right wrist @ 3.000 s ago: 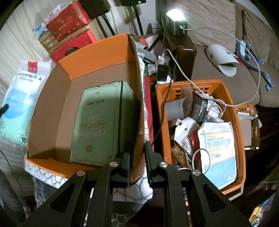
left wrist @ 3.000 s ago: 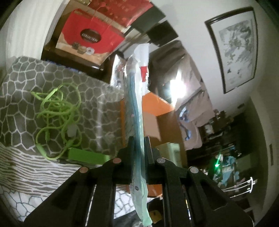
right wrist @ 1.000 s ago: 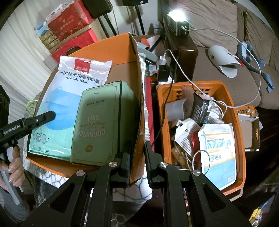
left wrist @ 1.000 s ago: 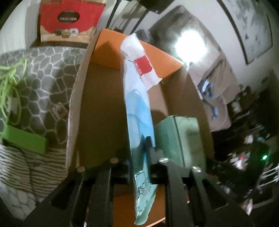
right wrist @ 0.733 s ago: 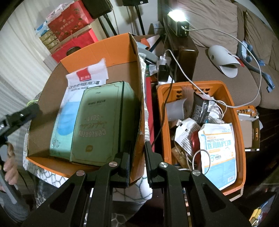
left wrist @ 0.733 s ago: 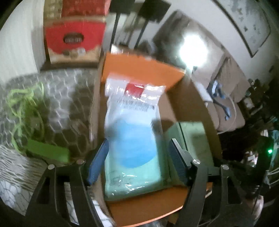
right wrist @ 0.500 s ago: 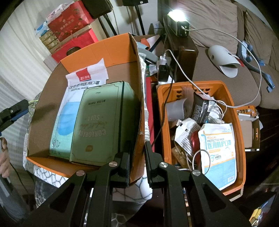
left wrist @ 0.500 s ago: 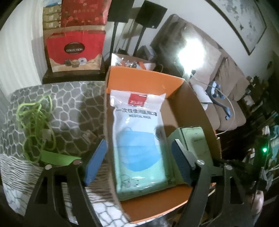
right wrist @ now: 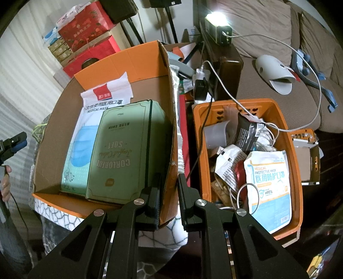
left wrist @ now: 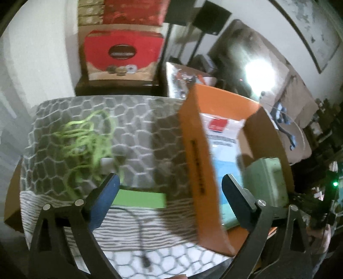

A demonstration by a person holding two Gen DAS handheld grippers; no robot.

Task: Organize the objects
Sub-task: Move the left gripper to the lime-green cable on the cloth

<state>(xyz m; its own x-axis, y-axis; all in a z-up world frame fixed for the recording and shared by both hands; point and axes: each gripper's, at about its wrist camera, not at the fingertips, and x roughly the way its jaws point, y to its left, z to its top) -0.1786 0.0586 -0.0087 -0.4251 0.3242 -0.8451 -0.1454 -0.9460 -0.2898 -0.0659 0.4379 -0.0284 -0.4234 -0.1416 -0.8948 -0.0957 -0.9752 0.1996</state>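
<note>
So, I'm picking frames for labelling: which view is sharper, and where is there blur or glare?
Right wrist view is sharper: print on the green tissue pack and mask packet reads clearly, with glare only from the lamp. Left wrist view is smeared by motion blur, the green cord and cardboard box soft-edged, and a bright light washes out the background.

left wrist: high, facing table | right wrist: close, above (shared) cardboard box (right wrist: 167, 90)

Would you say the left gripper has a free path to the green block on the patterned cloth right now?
Probably yes. The left gripper is open and empty, and the green block lies exposed between its fingers. Only the orange box wall stands close to the right.
</note>
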